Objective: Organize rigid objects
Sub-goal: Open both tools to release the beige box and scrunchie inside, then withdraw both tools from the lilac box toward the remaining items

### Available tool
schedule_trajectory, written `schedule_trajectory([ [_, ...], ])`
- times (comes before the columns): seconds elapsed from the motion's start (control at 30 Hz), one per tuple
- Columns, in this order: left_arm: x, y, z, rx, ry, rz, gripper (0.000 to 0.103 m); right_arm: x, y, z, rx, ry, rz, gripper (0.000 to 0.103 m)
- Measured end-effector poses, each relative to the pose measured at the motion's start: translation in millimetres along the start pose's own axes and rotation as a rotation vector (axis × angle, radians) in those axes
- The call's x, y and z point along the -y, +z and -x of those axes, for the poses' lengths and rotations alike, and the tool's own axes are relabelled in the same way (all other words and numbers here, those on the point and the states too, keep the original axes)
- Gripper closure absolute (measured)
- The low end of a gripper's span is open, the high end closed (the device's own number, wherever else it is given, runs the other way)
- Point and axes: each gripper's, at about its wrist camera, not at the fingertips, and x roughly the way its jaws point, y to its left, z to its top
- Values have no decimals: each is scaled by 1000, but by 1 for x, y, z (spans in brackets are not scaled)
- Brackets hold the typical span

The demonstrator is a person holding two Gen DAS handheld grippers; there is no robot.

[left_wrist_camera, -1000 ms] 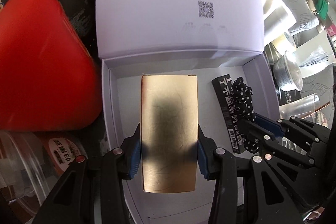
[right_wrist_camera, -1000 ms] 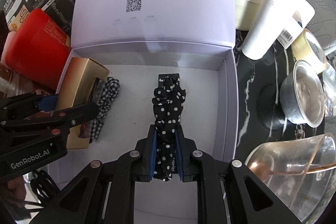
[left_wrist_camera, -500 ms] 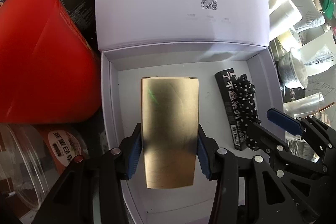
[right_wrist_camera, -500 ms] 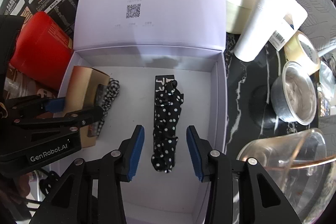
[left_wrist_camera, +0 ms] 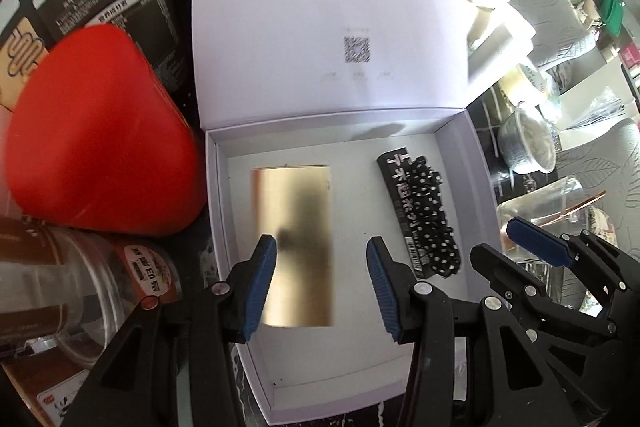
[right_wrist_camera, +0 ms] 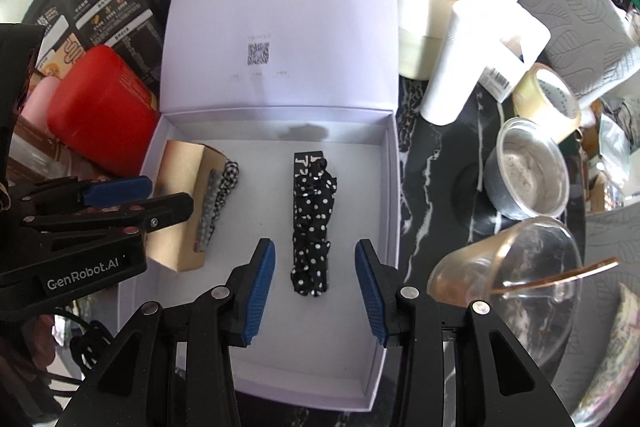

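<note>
A white gift box lies open, its lid standing up behind. Inside at the left lies a gold box. At the right lies a black card with a polka-dot hair tie. My left gripper is open, its jaws apart on either side of the gold box's near end. My right gripper is open just short of the polka-dot hair tie. A checked hair tie leans against the gold box.
A red tin and a clear jar stand left of the box. To the right on the dark marble top are a white cup, a tape roll, a small pot and a glass jug.
My left gripper has opened and let go of the gold box, which now lies in the white box. My right gripper let go of the polka-dot hair tie earlier and has drawn back.
</note>
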Motion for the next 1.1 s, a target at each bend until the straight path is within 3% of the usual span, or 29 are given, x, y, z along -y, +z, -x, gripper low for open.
schedule_trajectory([
  [0.77,24,-41,98,150,-34,-14,56,-4,-33,106,184,-53,-31,62],
  [1.1,37,-71,136,203,-9,-49,56,-5,-62,147,251,-74,-47,62],
])
